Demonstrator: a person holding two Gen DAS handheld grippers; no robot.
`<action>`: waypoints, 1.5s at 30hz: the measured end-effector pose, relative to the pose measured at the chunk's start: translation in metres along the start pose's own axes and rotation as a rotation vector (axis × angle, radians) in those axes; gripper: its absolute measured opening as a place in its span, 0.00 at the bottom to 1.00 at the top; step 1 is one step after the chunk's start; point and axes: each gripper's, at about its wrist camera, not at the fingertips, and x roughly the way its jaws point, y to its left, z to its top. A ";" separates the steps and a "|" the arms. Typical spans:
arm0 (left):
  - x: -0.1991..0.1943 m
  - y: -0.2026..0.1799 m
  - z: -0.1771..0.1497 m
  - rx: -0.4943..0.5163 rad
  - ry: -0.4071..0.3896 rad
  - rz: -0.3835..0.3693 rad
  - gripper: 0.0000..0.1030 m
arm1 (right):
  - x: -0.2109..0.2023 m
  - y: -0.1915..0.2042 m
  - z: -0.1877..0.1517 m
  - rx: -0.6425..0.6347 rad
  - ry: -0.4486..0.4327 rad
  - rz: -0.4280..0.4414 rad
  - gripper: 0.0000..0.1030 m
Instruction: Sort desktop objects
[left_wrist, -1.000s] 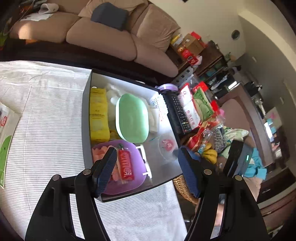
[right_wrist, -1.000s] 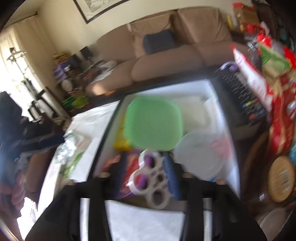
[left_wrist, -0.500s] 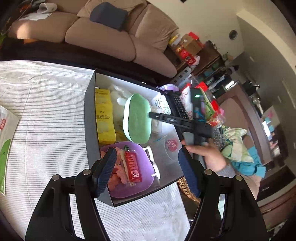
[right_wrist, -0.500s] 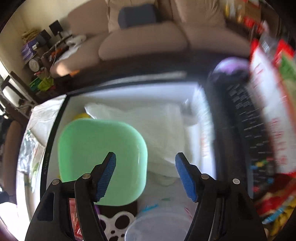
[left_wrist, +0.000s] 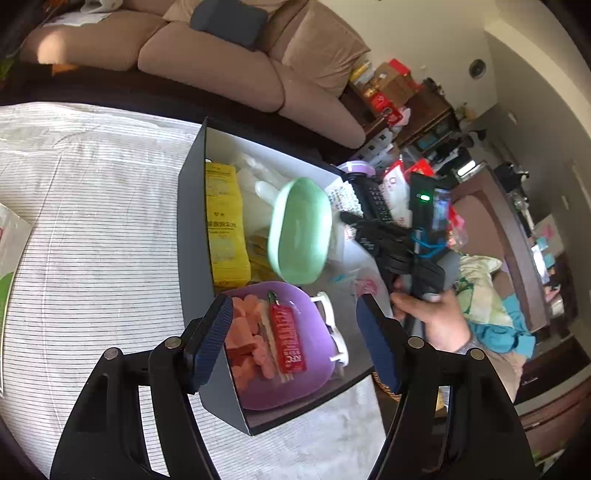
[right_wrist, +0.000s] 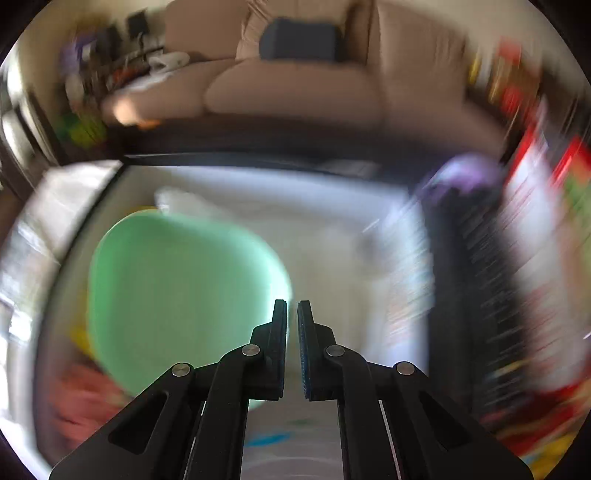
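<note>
The right gripper is seen with its jaws closed almost together, and nothing is pinched between them. The green lid lies just to the left of its tips, touching or nearly so; the blur hides which. In the left wrist view the lid is tipped up on its edge inside the box.

The left gripper is held open above the near end of the box. The purple bowl with pink bits and a red packet lies right under its fingers, not touched.

Many things are already packed in the box, like the yellow packet. A paper is left on the striped cloth, far to the left, so the sorting looks mostly done.
</note>
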 end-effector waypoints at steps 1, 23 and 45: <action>0.001 0.000 0.000 0.002 -0.002 0.005 0.65 | -0.006 -0.001 -0.001 -0.025 -0.026 -0.041 0.05; 0.131 -0.070 0.069 0.387 0.188 0.335 0.56 | 0.033 -0.033 0.020 0.131 0.087 0.286 0.13; 0.186 -0.055 0.016 0.427 0.260 0.442 0.22 | -0.016 0.006 -0.011 -0.208 -0.023 0.133 0.11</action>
